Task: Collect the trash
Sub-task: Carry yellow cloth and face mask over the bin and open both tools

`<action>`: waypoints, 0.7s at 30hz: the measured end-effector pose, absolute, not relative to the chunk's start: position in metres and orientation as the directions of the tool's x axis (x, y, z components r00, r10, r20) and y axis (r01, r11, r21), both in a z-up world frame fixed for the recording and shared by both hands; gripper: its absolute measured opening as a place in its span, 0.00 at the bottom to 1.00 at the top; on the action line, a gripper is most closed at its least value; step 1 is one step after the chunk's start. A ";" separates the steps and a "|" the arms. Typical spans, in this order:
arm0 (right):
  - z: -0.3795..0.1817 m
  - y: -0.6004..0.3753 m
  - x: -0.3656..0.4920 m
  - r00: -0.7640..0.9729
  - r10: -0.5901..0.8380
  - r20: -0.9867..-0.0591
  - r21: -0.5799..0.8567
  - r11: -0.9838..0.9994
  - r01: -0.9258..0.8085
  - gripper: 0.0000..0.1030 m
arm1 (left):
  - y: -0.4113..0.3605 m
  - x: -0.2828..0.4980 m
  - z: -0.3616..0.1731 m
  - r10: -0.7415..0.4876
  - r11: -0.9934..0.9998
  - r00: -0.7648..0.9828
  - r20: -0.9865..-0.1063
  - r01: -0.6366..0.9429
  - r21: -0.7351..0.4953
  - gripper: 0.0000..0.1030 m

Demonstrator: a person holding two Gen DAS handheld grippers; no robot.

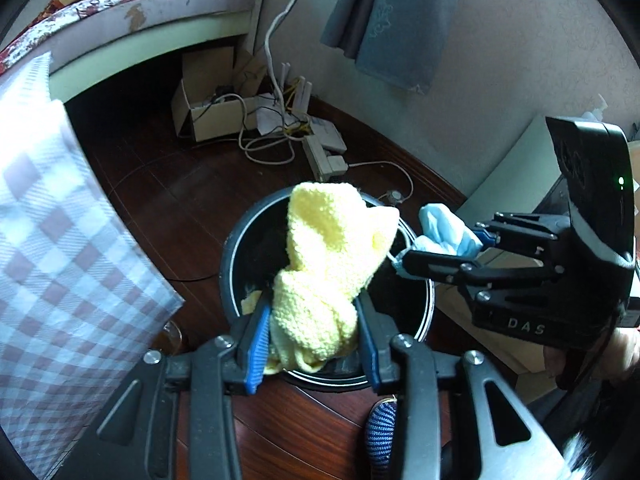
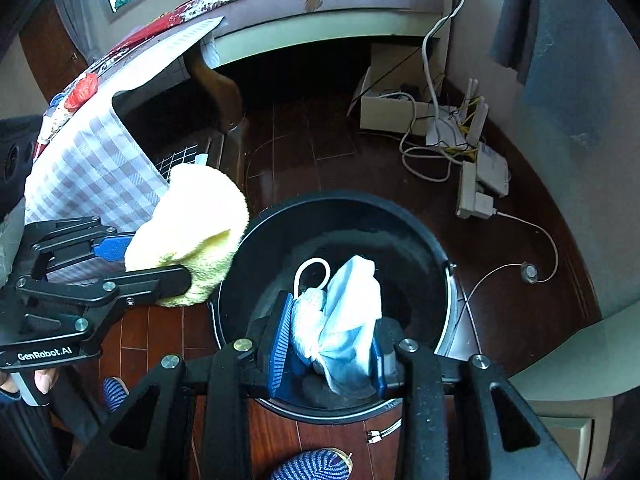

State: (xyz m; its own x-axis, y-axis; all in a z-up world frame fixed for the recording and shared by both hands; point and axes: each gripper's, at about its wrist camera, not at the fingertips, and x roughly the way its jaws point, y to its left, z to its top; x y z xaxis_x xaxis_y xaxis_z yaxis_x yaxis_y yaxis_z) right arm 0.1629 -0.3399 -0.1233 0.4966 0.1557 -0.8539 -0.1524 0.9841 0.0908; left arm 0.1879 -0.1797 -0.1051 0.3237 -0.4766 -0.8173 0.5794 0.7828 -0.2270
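dark wooden floor (image 2: 304,152) runs under a bed (image 2: 328,4) with a floral cover, and a checked cloth (image 1: 60,216) hangs at one side over what may be a worktop. one black round bin (image 2: 400,240) stands on the floor with its mouth open upward, placed so that both grippers can reach it from above. left gripper (image 1: 316,320) is clenched on one yellow knitted cloth (image 1: 324,264), which bulges between the blue pads (image 1: 256,344) and hangs over the bin in the left wrist view; in the right wrist view it sits just beside the rim, so its exact position over the opening cannot be settled. right gripper (image 2: 332,336) is clenched on one crumpled light blue face mask (image 2: 344,312), its white ear loop (image 2: 312,272) free, held directly above the bin's interior, judged ready for dropping. count: two grippers, two pieces of trash, one bin. against the wall lie one open cardboard box (image 1: 212,108), one white router (image 2: 468,120) with tangled cables and one power strip (image 2: 476,196), all well apart from the bin. one blue striped slipper (image 2: 312,466) shows near the bin's base.
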 end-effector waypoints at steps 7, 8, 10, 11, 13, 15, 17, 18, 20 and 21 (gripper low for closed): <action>-0.132 -0.347 0.171 0.508 0.047 -0.860 0.008 0.997 -0.080 0.92 | -0.171 0.191 -0.121 -0.440 0.818 0.334 -0.834 0.532 -0.219 0.83; -0.132 -0.350 0.171 0.509 0.037 -0.860 0.005 0.998 -0.064 0.93 | -0.168 0.192 -0.124 -0.419 0.833 0.347 -0.839 0.514 -0.204 0.86; -0.134 -0.355 0.173 0.499 0.019 -0.866 0.001 0.999 -0.037 0.97 | -0.163 0.193 -0.129 -0.376 0.857 0.363 -0.852 0.485 -0.172 0.86; -0.134 -0.356 0.172 0.494 0.005 -0.870 -0.009 1.000 -0.025 0.99 | -0.162 0.193 -0.130 -0.361 0.864 0.373 -0.854 0.478 -0.156 0.87; -0.137 -0.356 0.173 0.486 -0.021 -0.874 -0.034 0.999 -0.018 0.99 | -0.160 0.192 -0.133 -0.330 0.875 0.395 -0.857 0.468 -0.121 0.92; -0.139 -0.355 0.172 0.479 -0.030 -0.877 -0.046 0.999 -0.022 0.99 | -0.157 0.191 -0.133 -0.315 0.882 0.420 -0.851 0.461 -0.098 0.95; -0.139 -0.354 0.171 0.479 -0.034 -0.877 -0.054 0.998 -0.029 0.99 | -0.158 0.189 -0.134 -0.305 0.885 0.432 -0.849 0.457 -0.086 0.96; -0.139 -0.353 0.171 0.479 -0.034 -0.877 -0.058 0.998 -0.034 0.99 | -0.157 0.189 -0.133 -0.304 0.886 0.437 -0.847 0.456 -0.083 0.96; -0.138 -0.352 0.171 0.478 -0.033 -0.878 -0.060 0.997 -0.041 0.99 | -0.155 0.189 -0.132 -0.301 0.887 0.442 -0.845 0.455 -0.078 0.96; -0.138 -0.351 0.170 0.479 -0.034 -0.877 -0.062 0.997 -0.042 0.99 | -0.153 0.188 -0.132 -0.301 0.887 0.445 -0.844 0.455 -0.077 0.96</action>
State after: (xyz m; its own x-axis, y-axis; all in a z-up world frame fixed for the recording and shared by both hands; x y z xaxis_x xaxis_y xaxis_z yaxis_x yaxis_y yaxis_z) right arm 0.1704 -0.3507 -0.1377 0.4789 -0.0341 -0.8772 -0.0424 0.9972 -0.0619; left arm 0.1880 -0.1525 -0.1318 0.4445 -0.3008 -0.8437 0.4549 0.8872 -0.0766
